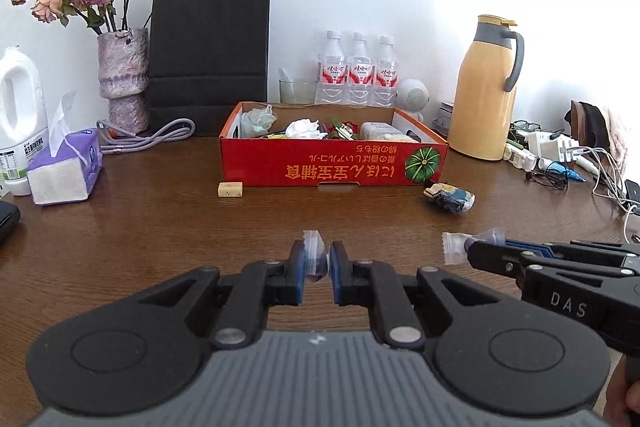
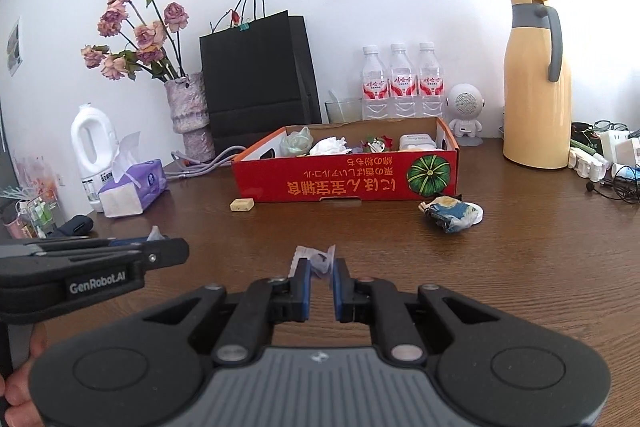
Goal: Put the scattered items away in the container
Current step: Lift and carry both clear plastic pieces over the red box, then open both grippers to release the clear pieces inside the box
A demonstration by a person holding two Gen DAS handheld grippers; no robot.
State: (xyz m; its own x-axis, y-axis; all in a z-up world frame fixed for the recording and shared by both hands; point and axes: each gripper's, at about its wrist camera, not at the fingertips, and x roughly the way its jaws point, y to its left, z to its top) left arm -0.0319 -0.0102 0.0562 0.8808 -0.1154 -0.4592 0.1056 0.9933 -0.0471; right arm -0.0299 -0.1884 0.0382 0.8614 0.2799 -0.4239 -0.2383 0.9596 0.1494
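Now, the carry step was judged to be in hand: two wrapped sweets were held above the brown wooden table (image 1: 160,219), short of the red cardboard box (image 1: 332,167), which stood well ahead against the back row of clutter. Inside the box, crumpled tissue and other small litter could already be seen, so the tidy was reckoned partly done. Two strays were left on the table: a crumpled blue-and-white wrapper (image 1: 450,197) near the box's right front corner, and a small beige block (image 1: 230,189) just beside its left front corner.

For the next move, both loads would need to be brought forward over the box's near wall and let go only once clear of the rim; a light sweet released early would likely land on the table in front.

The left gripper (image 1: 318,261) was seen almost pressed together, a clear-wrapped sweet (image 1: 316,251) pinched between its blue pads. The right gripper (image 2: 320,273) was closed just as tightly, a second wrapped sweet (image 2: 318,259) nipped at its tips, the twisted wrapper ends sticking out ahead.
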